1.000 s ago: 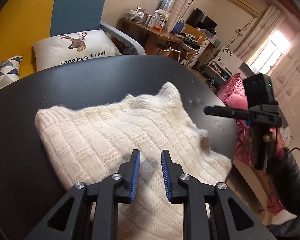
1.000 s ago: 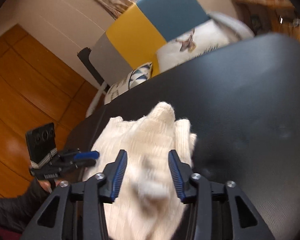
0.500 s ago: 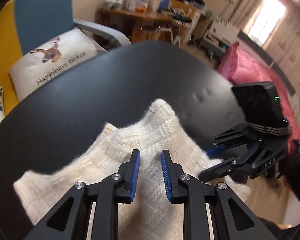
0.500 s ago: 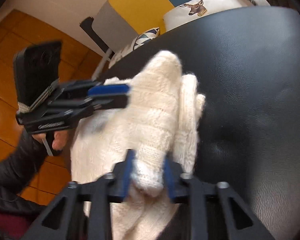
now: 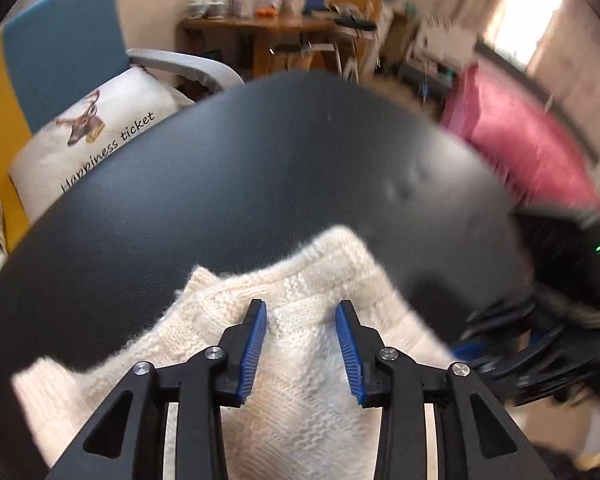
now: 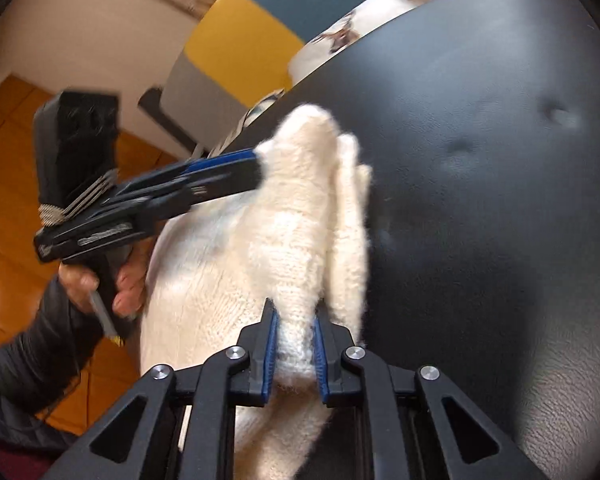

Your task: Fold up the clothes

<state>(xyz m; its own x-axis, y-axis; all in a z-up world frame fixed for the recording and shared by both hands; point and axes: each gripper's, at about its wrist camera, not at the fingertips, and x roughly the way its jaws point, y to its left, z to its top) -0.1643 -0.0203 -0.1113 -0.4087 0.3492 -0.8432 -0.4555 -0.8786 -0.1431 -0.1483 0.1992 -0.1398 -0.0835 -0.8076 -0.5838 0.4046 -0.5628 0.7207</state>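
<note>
A cream knitted sweater (image 5: 308, 400) lies bunched on the black padded table (image 5: 260, 180). My left gripper (image 5: 300, 304) is open, its blue pads spread over the sweater near its far corner, with knit showing between them. In the right wrist view my right gripper (image 6: 295, 308) is shut on a raised fold of the sweater (image 6: 292, 208). The left gripper (image 6: 252, 166) comes in from the left, and its fingertips touch the sweater's far end. A person's hand (image 6: 128, 276) holds its handle. The right gripper (image 5: 520, 344) appears only as a dark blur in the left wrist view.
Behind the table stands a yellow and blue armchair (image 5: 56, 40) with a white deer cushion (image 5: 92, 136). A pink bed (image 5: 520, 140) lies to the right, and a cluttered wooden desk (image 5: 280, 28) stands at the back. Wooden floor (image 6: 12, 120) lies beyond the table's left edge.
My right gripper went from open to shut on a fold of the sweater and keeps hold. My left gripper moved toward the sweater's far corner, and its fingers have spread wider.
</note>
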